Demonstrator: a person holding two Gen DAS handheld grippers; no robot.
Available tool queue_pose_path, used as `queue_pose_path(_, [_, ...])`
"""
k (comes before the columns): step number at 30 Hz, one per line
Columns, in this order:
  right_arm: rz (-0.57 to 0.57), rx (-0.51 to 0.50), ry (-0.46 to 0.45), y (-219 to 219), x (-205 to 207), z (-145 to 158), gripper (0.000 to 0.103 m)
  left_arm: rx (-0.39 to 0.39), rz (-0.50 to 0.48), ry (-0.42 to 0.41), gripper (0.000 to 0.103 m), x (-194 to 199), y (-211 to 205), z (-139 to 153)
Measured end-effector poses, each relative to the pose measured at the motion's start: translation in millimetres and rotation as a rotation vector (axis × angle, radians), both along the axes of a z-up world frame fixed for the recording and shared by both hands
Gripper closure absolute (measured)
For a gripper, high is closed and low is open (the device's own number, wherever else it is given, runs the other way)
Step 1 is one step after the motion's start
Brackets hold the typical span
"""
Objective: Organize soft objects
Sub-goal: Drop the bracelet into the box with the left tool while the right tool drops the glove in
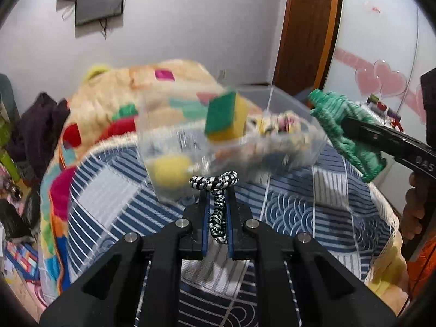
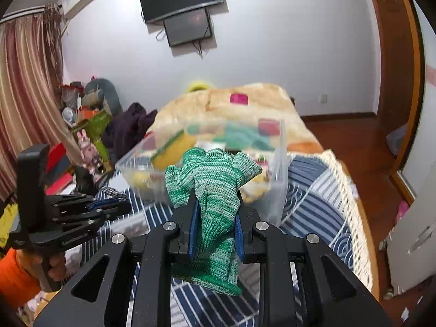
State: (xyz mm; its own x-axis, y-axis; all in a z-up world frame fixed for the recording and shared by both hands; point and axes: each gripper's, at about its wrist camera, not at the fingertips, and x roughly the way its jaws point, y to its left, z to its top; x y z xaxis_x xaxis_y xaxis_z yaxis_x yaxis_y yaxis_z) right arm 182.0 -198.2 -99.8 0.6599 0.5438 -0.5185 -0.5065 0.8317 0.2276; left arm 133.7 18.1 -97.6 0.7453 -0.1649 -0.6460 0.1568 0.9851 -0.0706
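A bed (image 1: 313, 207) with a blue-and-white patterned cover fills the lower half of both views. One clear bin (image 1: 231, 147) is seen at mid-frame on it, blurred; one green-and-yellow sponge (image 1: 226, 117) and a yellow ball (image 1: 170, 169) are made out inside, with other small items too blurred to count.

One green knitted glove (image 2: 215, 204) is clamped between the pads of the right hand-held gripper (image 2: 215, 218), in front of the bin. In the right wrist view its long axis runs up the frame, fingers toward the bin and cuff hanging at lower centre. In the left wrist view the same glove (image 1: 346, 130) is shown at the right edge, slanting from upper left to lower right.

One black-and-white braided cord (image 1: 215, 199) is clamped in the left hand-held gripper (image 1: 216, 204), lengthwise between the fingers, its looped end curling sideways past the tips. In the right wrist view only its tip shows, at the left.
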Motion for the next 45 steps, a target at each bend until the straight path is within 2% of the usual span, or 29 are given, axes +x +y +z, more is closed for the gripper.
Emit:
queue_pose_path(6, [-0.02, 0.021, -0.068, 6.1, 10.1, 18.7, 0.083, -0.011, 0.019, -0.065, 0.093, 13.1, 4.9, 23.4])
queue_pose_path(10, [-0.033, 0.026, -0.094, 14.5, 19.9, 26.0, 0.083, -0.038, 0.041, -0.064, 0.093, 34.4, 12.7, 25.5])
queue_pose_path(13, [-0.05, 0.03, -0.102, 20.8, 29.7, 28.6, 0.083, -0.029, 0.053, -0.055, 0.093, 51.0, 14.9, 21.9])
queue_pose_path(19, [-0.045, 0.041, -0.046, 32.7, 49.8, 20.0, 0.083, -0.017, 0.077, -0.008, 0.093, 78.1, 18.9, 8.8])
queue_pose_path(22, [-0.034, 0.04, 0.001, 38.8, 60.3, 11.8, 0.083, -0.042, 0.078, 0.024, 0.093, 87.3, 20.5, 1.6])
queue_pose_path(24, [-0.044, 0.017, 0.018, 42.9, 64.6, 6.9, 0.083, -0.056, 0.068, 0.047, 0.093, 92.4, 19.6, -2.6])
queue_pose_path(27, [-0.045, -0.051, 0.031, 54.7, 68.9, -2.9, 0.083, -0.022, 0.057, 0.055, 0.093, 94.2, 12.7, -6.7])
queue_pose_path(29, [-0.036, -0.076, 0.043, 57.8, 70.1, -7.9, 0.083, -0.009, 0.058, 0.055, 0.089, 94.0, 10.5, -8.0])
queue_pose_path(33, [-0.025, -0.094, 0.052, 57.9, 68.4, -12.9, 0.08, -0.005, 0.079, 0.051, 0.063, 93.1, 13.6, -8.1])
queue_pose_path(36, [-0.033, -0.113, 0.051, 55.3, 66.6, -14.6, 0.078, -0.034, 0.082, 0.049, 0.061, 90.4, 20.6, -6.7])
queue_pose_path(38, [-0.029, -0.113, 0.064, 54.3, 71.2, -14.9, 0.073, -0.043, 0.083, 0.048, 0.059, 87.8, 22.3, -5.2])
queue_pose_path(40, [-0.031, -0.118, 0.079, 52.3, 72.8, -15.8, 0.06, -0.051, 0.084, 0.044, 0.055, 84.8, 23.6, -3.5])
queue_pose_path(42, [-0.039, -0.135, 0.081, 51.0, 73.5, -15.6, 0.053, -0.058, 0.085, 0.035, 0.054, 80.0, 23.8, -1.2])
queue_pose_path(45, [-0.042, -0.164, 0.068, 49.5, 69.6, -13.8, 0.048, -0.072, 0.085, 0.018, 0.051, 70.6, 24.5, 3.5])
